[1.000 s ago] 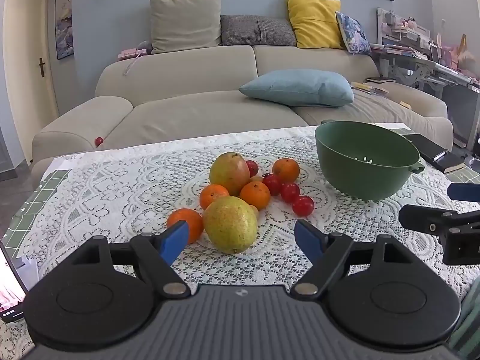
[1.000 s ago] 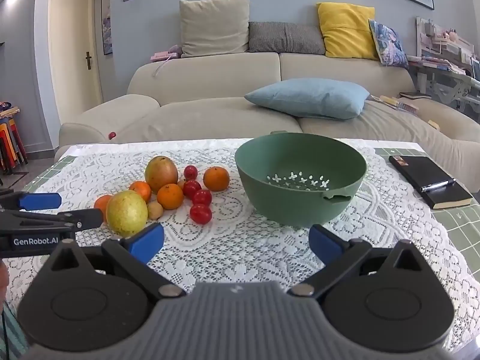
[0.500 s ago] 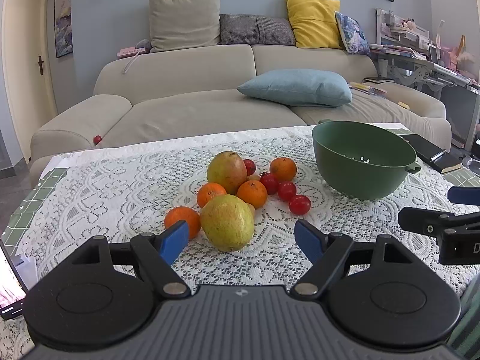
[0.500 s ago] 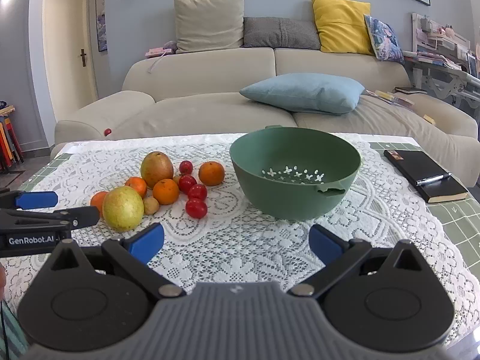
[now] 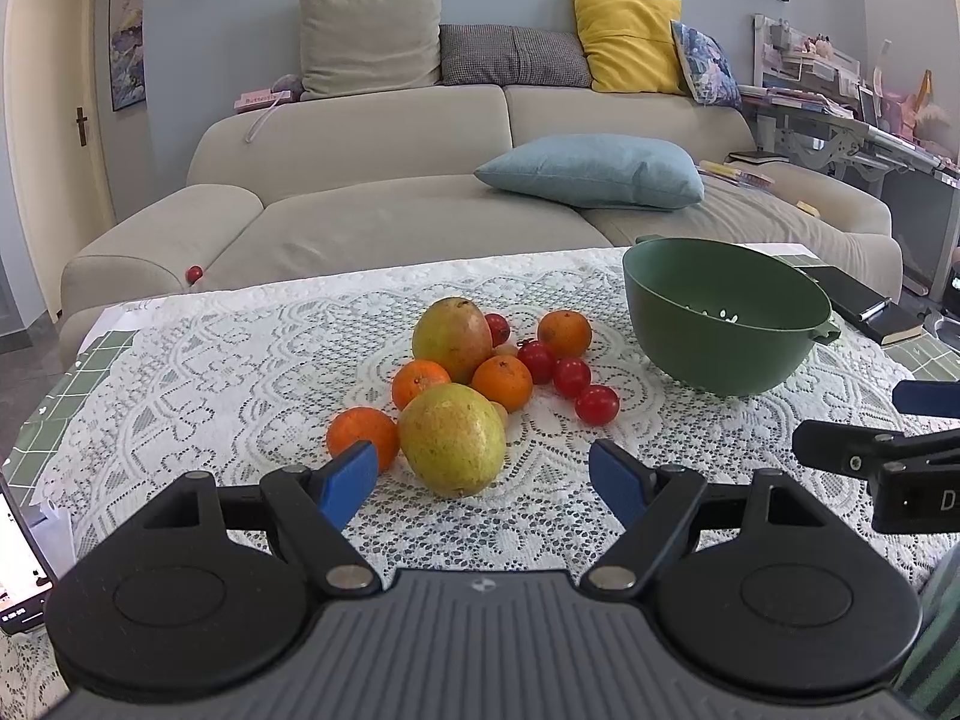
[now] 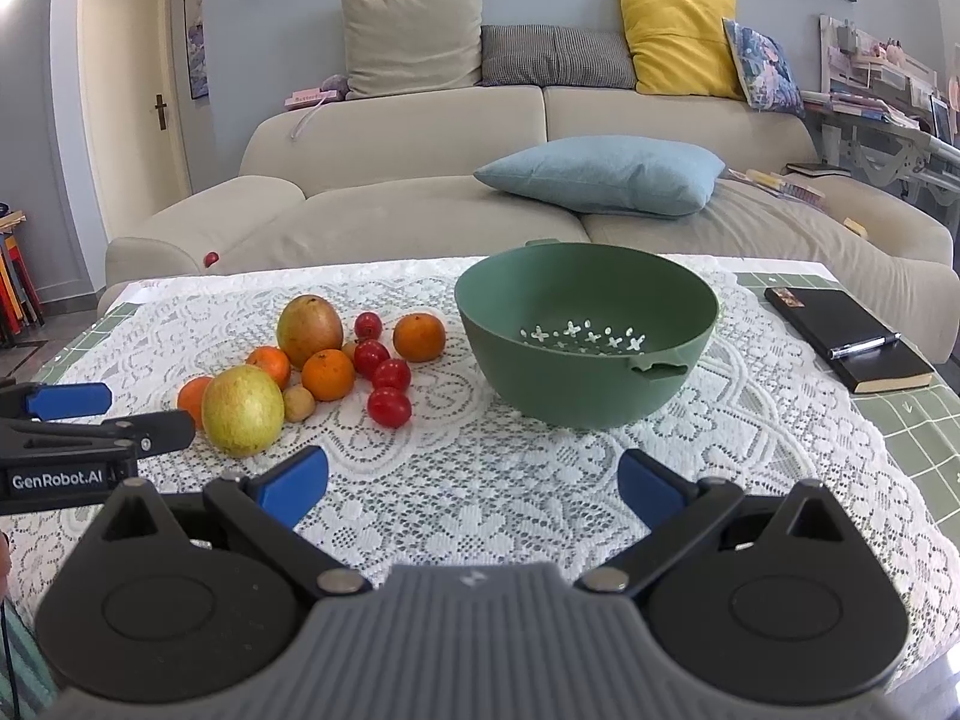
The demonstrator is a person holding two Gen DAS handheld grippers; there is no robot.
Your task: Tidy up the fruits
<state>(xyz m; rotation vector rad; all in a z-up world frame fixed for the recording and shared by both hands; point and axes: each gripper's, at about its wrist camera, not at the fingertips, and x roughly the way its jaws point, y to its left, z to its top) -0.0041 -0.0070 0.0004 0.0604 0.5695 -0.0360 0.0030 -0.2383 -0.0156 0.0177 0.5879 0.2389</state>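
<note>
where the lace tablecloth [image 6: 480,480] covers the table, the stock reads as follows. fruit pile, left of centre: front mango [image 5: 451,439], yellow-green, nearest the left gripper [image 5: 483,483]; rear mango [image 5: 451,339], reddish, behind it; four oranges [image 5: 502,382] spread round the two mangoes, one [image 5: 363,437] just beside the front mango's left; cherry tomatoes [image 5: 597,404] in a loose line trailing right toward the bowl; one small tan fruit [image 6: 298,402] tucked against the front mango, kind unclear. green colander bowl [image 6: 585,330], upright, right of the pile and apart from it, holding no fruit. black notebook [image 6: 849,336] with a pen on top, far right on the bare green grid mat. left gripper: blue fingers spread wide, holding nothing, low over the cloth just short of the front mango. right gripper [image 6: 471,483]: blue fingers spread wide, holding nothing, facing the bowl. beige sofa [image 6: 420,180] with cushions behind the table.
</note>
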